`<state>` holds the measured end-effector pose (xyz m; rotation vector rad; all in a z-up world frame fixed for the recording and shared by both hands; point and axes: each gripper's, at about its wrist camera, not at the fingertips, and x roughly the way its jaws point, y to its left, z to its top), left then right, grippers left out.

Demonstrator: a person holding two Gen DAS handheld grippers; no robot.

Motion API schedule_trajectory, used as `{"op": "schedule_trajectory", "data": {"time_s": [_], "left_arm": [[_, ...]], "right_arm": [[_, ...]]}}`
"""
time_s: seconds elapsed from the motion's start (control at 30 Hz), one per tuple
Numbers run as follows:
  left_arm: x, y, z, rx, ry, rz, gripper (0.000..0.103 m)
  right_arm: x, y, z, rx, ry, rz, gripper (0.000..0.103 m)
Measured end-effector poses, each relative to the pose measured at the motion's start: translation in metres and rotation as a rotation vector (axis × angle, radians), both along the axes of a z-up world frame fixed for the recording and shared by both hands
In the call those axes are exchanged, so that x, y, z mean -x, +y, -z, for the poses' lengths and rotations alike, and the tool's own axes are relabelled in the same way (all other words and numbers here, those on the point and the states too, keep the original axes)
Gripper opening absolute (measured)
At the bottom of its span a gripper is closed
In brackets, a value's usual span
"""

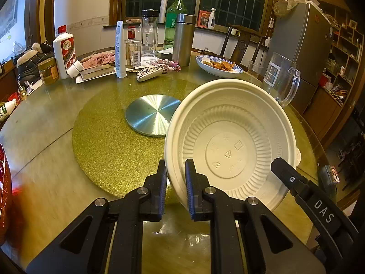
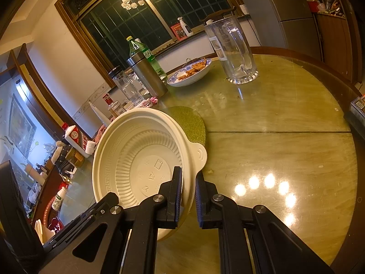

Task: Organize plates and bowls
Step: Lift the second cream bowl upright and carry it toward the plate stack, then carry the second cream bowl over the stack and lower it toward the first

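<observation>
The task is judged to be at an early or middle stage: one cream plastic bowl (image 1: 230,141) is held tilted in the air above the desk (image 1: 45,141), and no finished stack is seen. A blue-patterned plate (image 1: 219,66) with food in it is left at the upper right of the left wrist view, near a clear jug (image 1: 281,77). What looks like more dishes is glimpsed at the lower left of the right wrist view, too small to be made out.

The bowl is gripped from both sides. The left tool (image 1: 176,178) is nearly closed, its fingers clamped across the bowl's rim at the lower centre of its view. The right tool (image 2: 189,187) is likewise pinched on the rim, just below the bowl's small tab.
</observation>
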<state>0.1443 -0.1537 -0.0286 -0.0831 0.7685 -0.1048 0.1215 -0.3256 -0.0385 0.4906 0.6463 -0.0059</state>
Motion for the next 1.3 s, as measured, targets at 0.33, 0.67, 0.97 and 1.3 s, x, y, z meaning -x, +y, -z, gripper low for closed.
{"op": "schedule_trajectory", "data": {"time_s": [0.33,0.67,0.97,1.3], "left_arm": [[0.0,0.0,0.0,-0.003,-0.002,-0.001,0.013],[0.001,0.0,0.0,-0.009,-0.006,-0.003,0.013],[0.001,-0.003,-0.003,-0.036,-0.021,-0.013,0.014],[0.012,0.001,-0.017,-0.097,-0.034,-0.05,0.014]], "right_arm": [[0.0,0.0,-0.001,0.001,-0.002,-0.001,0.01],[-0.001,0.001,-0.003,0.004,-0.006,-0.004,0.01],[0.0,0.0,-0.004,0.001,-0.013,-0.006,0.01],[0.001,0.003,-0.008,-0.037,-0.026,-0.046,0.01]]}}
